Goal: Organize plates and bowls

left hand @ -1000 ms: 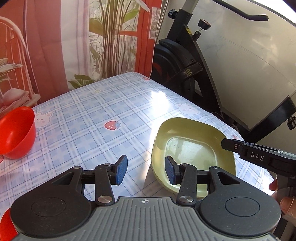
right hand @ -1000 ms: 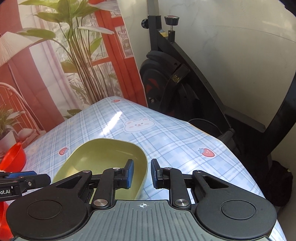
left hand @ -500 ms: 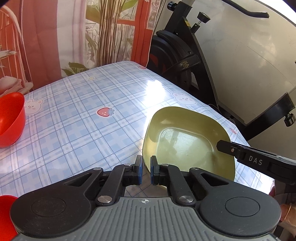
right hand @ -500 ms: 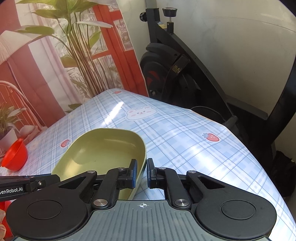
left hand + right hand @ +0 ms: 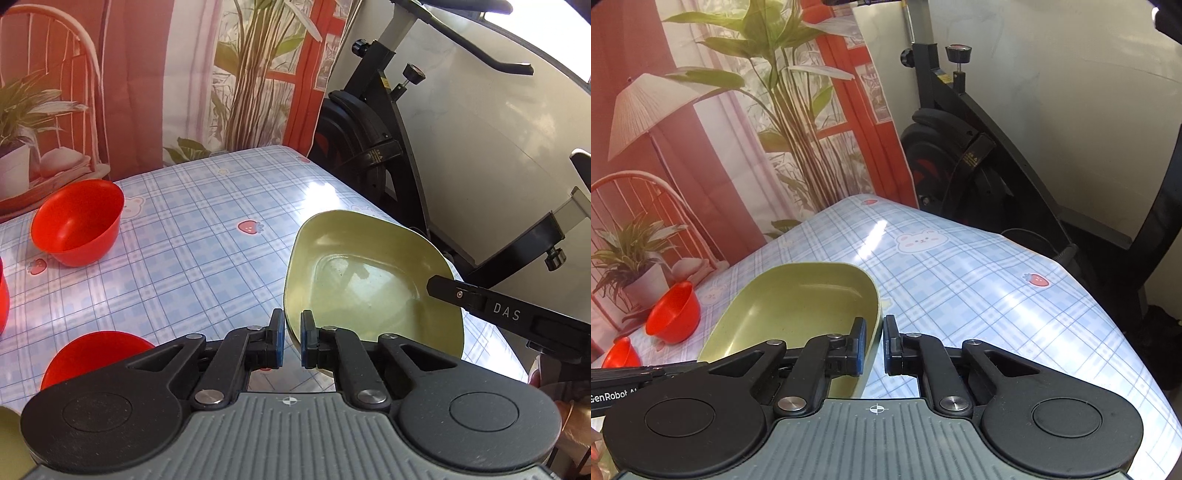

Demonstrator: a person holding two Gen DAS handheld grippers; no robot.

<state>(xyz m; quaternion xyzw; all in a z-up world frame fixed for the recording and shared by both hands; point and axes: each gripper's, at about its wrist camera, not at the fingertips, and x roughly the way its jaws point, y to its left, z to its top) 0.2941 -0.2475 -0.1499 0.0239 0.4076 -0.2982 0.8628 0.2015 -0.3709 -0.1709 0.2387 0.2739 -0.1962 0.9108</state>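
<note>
A pale green squarish plate [image 5: 369, 280] hangs a little above the checked tablecloth [image 5: 184, 258], held from two sides. My left gripper [image 5: 291, 328] is shut on its near left rim, blue pads pressing the thin edge. In the right wrist view the same green plate [image 5: 798, 306] has its right rim pinched by my right gripper [image 5: 874, 332], also shut. One finger of the right gripper [image 5: 498, 306] reaches over the plate's far right corner. Red bowls stand on the table: one upright at the back left [image 5: 77, 221], another close in front [image 5: 96, 354].
An exercise bike [image 5: 369, 147] stands just past the table's far right edge, against a white wall. A printed backdrop hangs behind the table. Two red bowls [image 5: 674, 312] [image 5: 622, 352] sit at the left. A green edge [image 5: 7, 435] shows at the lower left corner.
Both pairs of jaws closed onto the plate's rim. Both grippers then rose and drew back with the plate, bringing more of the table and the red bowls into view.
</note>
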